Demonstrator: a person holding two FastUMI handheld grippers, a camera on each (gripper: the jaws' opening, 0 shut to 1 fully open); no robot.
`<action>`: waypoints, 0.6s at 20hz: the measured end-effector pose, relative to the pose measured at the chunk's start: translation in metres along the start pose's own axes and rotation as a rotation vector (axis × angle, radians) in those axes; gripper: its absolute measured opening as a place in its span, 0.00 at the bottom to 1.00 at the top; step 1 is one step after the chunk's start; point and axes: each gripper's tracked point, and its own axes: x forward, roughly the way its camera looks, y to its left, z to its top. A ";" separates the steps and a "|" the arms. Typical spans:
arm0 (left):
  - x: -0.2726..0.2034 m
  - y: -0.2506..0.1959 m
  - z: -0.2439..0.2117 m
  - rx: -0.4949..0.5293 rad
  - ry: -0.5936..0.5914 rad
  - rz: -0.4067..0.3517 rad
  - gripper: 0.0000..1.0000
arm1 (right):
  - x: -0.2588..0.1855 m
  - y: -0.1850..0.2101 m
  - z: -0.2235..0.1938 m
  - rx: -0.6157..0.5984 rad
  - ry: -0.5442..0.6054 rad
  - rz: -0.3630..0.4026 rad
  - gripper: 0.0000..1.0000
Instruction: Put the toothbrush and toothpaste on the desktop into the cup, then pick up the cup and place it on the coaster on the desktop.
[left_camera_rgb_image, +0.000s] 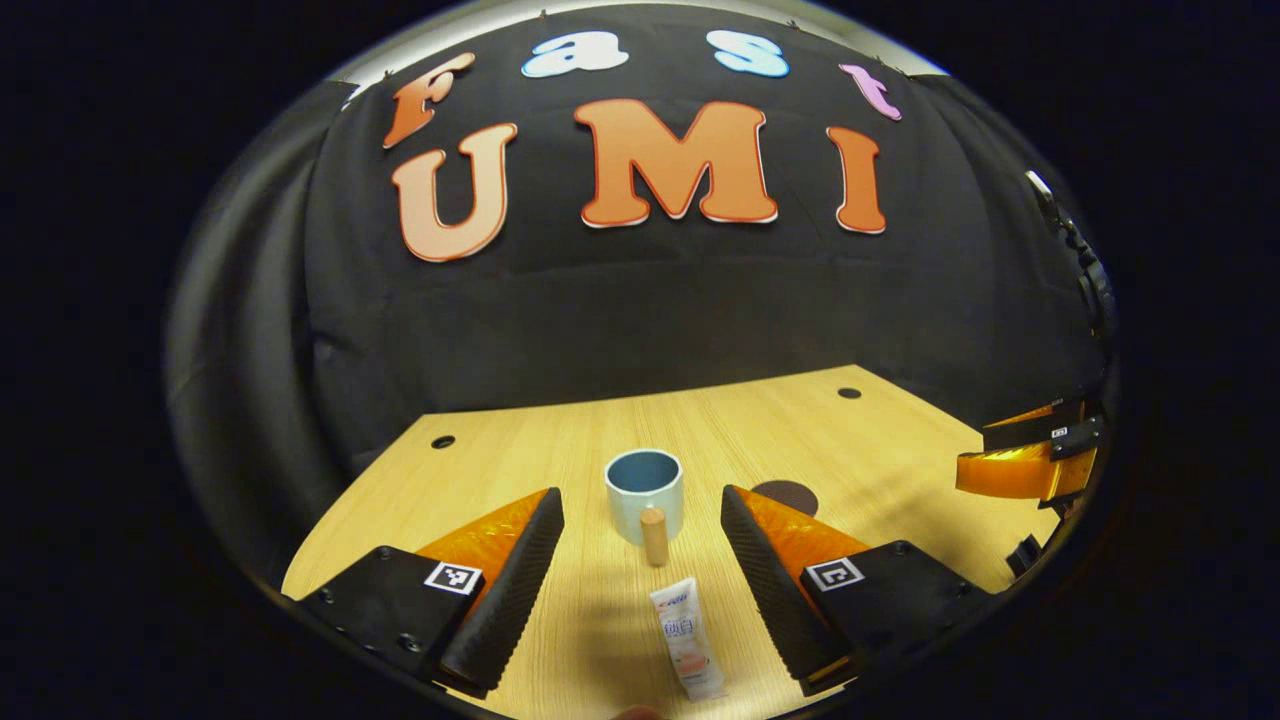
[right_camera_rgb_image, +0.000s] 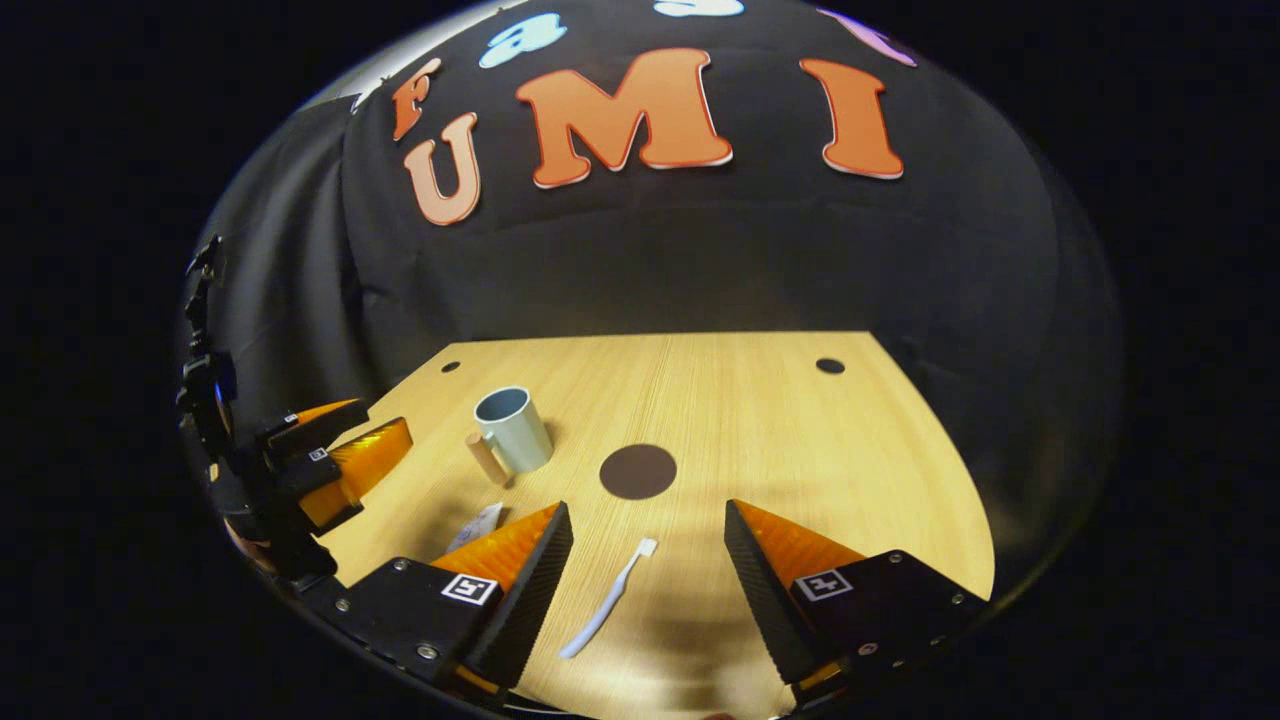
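Toothbrush (right_camera_rgb_image: 607, 600) between open right hand-held gripper (right_camera_rgb_image: 648, 580) fingers

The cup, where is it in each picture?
Left gripper view: the cup stands in the middle, just past the open fingers, with the toothpaste lying in front of it.
Right gripper view: the same cup is left of the middle, on the desk.
Shared landmark: the dark round coaster lies on the desk to the right of the cup in both views.
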 end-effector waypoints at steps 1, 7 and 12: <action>0.003 0.000 -0.004 -0.002 0.023 -0.006 1.00 | 0.001 0.000 -0.001 0.012 0.024 0.001 0.91; 0.021 -0.001 -0.046 0.012 0.236 -0.036 1.00 | 0.006 -0.001 -0.011 -0.010 0.119 -0.001 0.86; 0.028 -0.006 -0.063 -0.009 0.360 -0.066 1.00 | 0.017 0.004 -0.028 0.000 0.224 0.025 0.83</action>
